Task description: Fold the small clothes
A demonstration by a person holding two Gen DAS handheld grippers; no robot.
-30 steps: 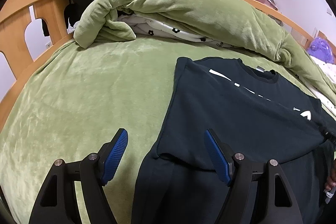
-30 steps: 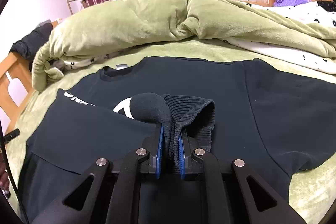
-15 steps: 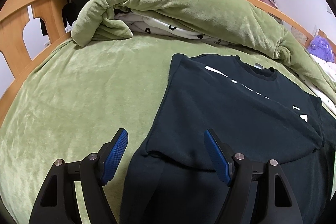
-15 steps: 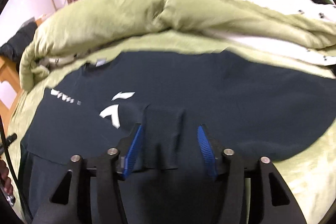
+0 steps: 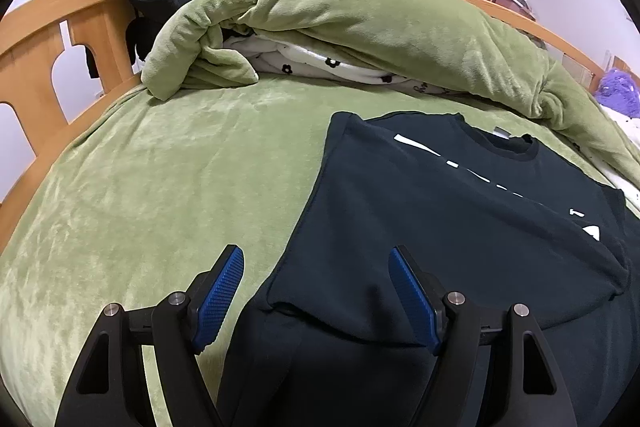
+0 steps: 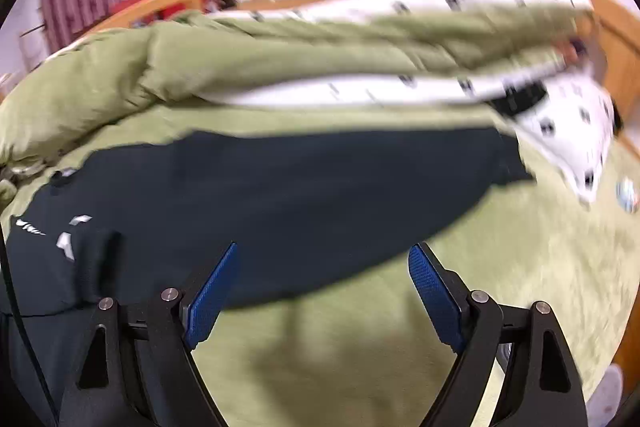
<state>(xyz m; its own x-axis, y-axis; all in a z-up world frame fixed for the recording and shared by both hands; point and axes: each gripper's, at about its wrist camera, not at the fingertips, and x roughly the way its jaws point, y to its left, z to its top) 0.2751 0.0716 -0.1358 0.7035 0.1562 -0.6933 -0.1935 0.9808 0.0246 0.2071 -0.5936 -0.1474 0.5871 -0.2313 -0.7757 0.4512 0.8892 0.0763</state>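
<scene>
Across the green bed cover (image 5: 168, 187) the dark sweatshirt (image 5: 440, 227) lies flat, its white lettering facing up, one sleeve folded in over the chest. Behind the sweatshirt a rolled green duvet (image 5: 360, 27) is heaped over white flower-print bedding (image 5: 320, 65). Over the sweatshirt's left hem the left gripper (image 5: 316, 291) hangs spread wide, holding nothing. Over its right edge the right gripper (image 6: 324, 287) also gapes wide and empty, its view blurred
</scene>
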